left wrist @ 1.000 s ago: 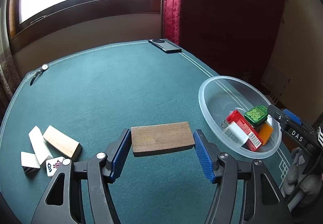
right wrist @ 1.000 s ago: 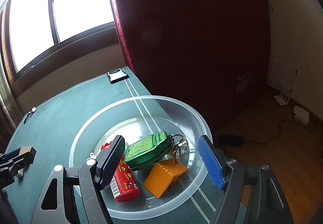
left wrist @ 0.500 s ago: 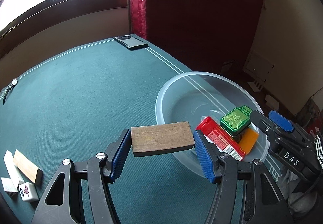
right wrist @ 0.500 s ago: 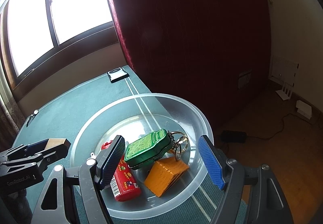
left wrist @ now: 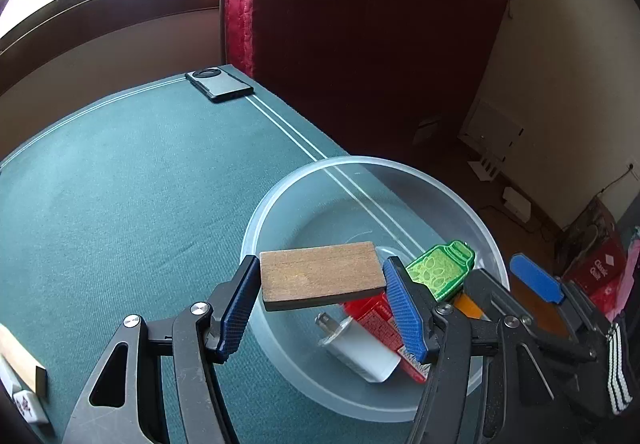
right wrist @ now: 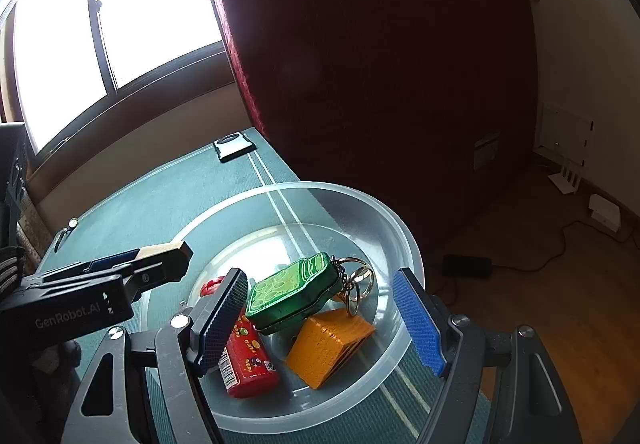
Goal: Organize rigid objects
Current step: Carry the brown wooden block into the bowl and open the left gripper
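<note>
The left gripper (left wrist: 322, 298) clamps a flat wooden block (left wrist: 320, 274) by its two short ends, holding it level above the near-left rim of a clear plastic bowl (left wrist: 400, 172). In the right wrist view the same gripper (right wrist: 160, 264) reaches in from the left, its tip over the bowl's (right wrist: 384, 212) left edge.

The right gripper (right wrist: 320, 316) stands wide, nothing between its blue pads (right wrist: 418, 322), and hangs over the bowl's near side. Its left finger sits close to a green bottle-shaped tin (right wrist: 294, 290); whether they touch cannot be told. A key ring (right wrist: 358, 284) hangs off the tin.

Under the tin lie an orange wedge (right wrist: 328, 346) and a red box (right wrist: 248, 360). The left wrist view also shows a white charger (left wrist: 360, 350) in the bowl.

The bowl rests on a green felt table (left wrist: 140, 184). A phone (left wrist: 219, 85) lies at the far edge. At the near left, well apart from the bowl, sit a pale wood block (left wrist: 20, 354) and a mahjong tile (left wrist: 30, 406).
</note>
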Tool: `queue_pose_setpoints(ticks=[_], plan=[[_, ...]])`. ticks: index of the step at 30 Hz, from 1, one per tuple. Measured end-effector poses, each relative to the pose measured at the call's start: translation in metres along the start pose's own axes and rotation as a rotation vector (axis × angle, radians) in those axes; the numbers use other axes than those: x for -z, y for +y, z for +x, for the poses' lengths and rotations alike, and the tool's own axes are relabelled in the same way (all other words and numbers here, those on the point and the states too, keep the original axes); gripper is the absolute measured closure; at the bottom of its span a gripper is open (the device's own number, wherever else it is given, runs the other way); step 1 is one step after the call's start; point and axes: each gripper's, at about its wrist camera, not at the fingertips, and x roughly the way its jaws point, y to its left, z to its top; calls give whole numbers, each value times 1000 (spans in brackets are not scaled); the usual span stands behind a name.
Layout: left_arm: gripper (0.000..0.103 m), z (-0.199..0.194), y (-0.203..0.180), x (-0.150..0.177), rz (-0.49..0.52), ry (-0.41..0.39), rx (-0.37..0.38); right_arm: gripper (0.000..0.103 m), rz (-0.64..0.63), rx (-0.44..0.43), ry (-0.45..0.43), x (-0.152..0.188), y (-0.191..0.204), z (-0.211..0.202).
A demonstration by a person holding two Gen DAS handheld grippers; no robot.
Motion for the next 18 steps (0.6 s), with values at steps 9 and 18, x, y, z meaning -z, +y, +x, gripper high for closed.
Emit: queue_pose_setpoints(ticks=[9, 18], plan=[[29, 6, 2, -5, -37, -6, 34, 24, 0, -2, -1, 1, 1, 0], [29, -5, 12, 11, -38, -4, -20, 24, -18, -5, -2, 3, 5, -1]])
